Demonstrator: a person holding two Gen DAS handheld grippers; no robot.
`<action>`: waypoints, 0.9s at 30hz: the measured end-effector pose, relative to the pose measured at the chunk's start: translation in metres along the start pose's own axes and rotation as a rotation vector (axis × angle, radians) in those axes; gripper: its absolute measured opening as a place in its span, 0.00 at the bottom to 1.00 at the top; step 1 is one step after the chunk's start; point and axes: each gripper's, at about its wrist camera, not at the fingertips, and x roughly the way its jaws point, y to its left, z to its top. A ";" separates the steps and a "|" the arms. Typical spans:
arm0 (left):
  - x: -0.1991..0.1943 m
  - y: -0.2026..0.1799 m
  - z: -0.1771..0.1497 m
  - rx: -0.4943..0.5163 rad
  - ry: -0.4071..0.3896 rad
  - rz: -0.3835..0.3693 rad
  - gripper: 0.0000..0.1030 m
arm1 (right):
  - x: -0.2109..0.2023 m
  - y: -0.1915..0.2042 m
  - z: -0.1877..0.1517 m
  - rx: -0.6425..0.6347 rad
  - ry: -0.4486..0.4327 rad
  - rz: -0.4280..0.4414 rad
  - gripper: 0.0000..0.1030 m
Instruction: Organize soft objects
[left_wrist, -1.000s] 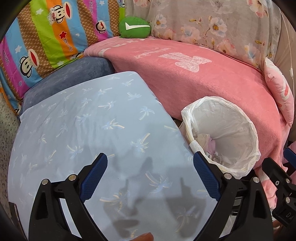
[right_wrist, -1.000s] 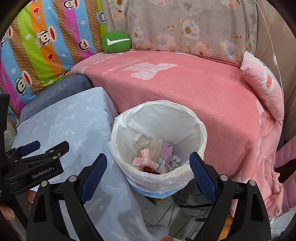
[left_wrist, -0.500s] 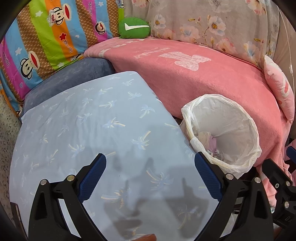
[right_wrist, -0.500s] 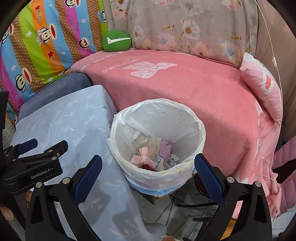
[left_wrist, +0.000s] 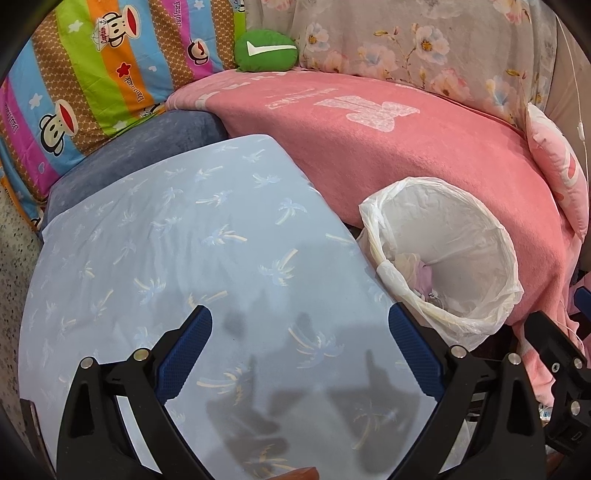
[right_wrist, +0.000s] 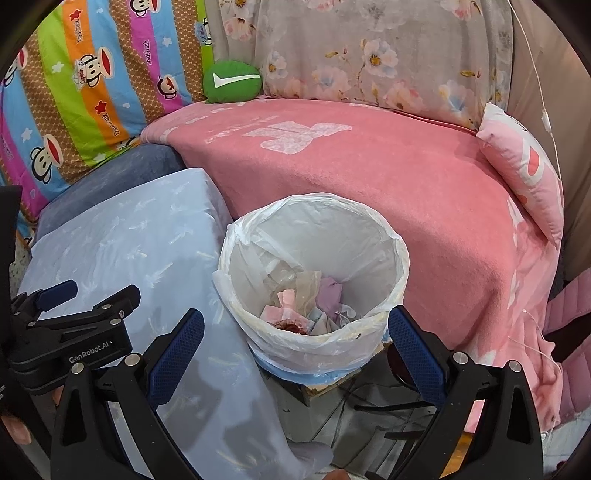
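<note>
A light blue pillow with a palm print (left_wrist: 207, 251) (right_wrist: 133, 243) lies flat in front of me. My left gripper (left_wrist: 299, 354) hovers over its near part, jaws wide open with nothing between them. My right gripper (right_wrist: 295, 347) stands open over the near rim of a white-lined bin (right_wrist: 314, 266) (left_wrist: 443, 258), empty too. A small green cushion (left_wrist: 266, 51) (right_wrist: 232, 85) sits at the back where the pink blanket (left_wrist: 406, 147) (right_wrist: 388, 177) meets the striped monkey-print cushion (left_wrist: 92, 85) (right_wrist: 81, 85). A pink pillow (left_wrist: 557, 166) (right_wrist: 524, 166) leans at the right end.
The bin holds crumpled paper and wrappers. A grey-blue cushion (left_wrist: 136, 147) lies under the blue pillow. A floral cloth (right_wrist: 369, 55) covers the backrest. A thin white cable (right_wrist: 543, 103) hangs at the right. Dark cords and a box lie under the bin.
The right gripper's jaws have spread a little wider. The hands and the soft things have kept their places.
</note>
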 end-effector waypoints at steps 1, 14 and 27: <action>0.000 -0.001 -0.001 0.004 0.001 -0.002 0.90 | 0.001 -0.001 0.000 0.001 0.002 -0.003 0.94; 0.001 -0.008 -0.007 0.012 0.012 0.004 0.90 | 0.002 -0.005 -0.004 0.021 0.014 -0.016 0.94; 0.004 -0.007 -0.011 0.008 0.031 0.005 0.90 | 0.001 -0.001 -0.008 0.014 0.017 -0.017 0.94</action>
